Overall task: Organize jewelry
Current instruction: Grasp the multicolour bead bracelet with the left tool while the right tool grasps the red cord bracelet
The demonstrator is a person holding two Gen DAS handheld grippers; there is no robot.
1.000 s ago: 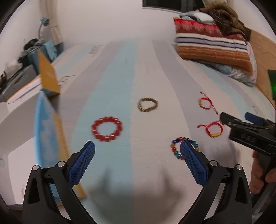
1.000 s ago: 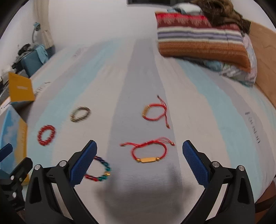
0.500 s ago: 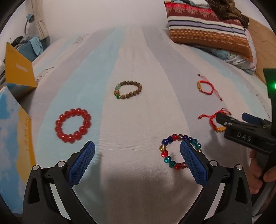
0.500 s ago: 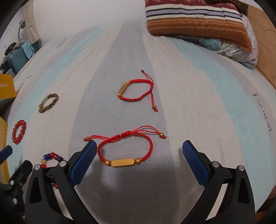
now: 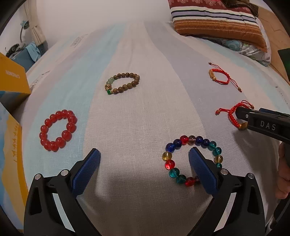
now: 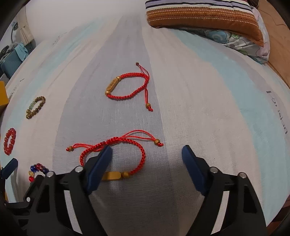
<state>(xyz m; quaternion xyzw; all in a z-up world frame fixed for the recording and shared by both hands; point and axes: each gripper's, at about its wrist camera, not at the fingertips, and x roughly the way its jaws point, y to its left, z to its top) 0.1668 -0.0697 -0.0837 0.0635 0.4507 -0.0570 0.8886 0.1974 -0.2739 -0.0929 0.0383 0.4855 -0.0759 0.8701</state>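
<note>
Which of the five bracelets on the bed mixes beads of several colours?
The multicoloured bead bracelet, lying nearest the left tool. Its beads are blue, red, teal and yellow; the others are all-red beads, brown beads, or red cord.

The right finger (image 5: 203,172) of the left gripper hid part of the multicoloured bead bracelet (image 5: 183,158). The right gripper's left finger (image 6: 98,167) covered 1 end of the near red cord bracelet's (image 6: 126,143) gold bar. The striped pillow (image 6: 203,16) was cropped by the top edge.
</note>
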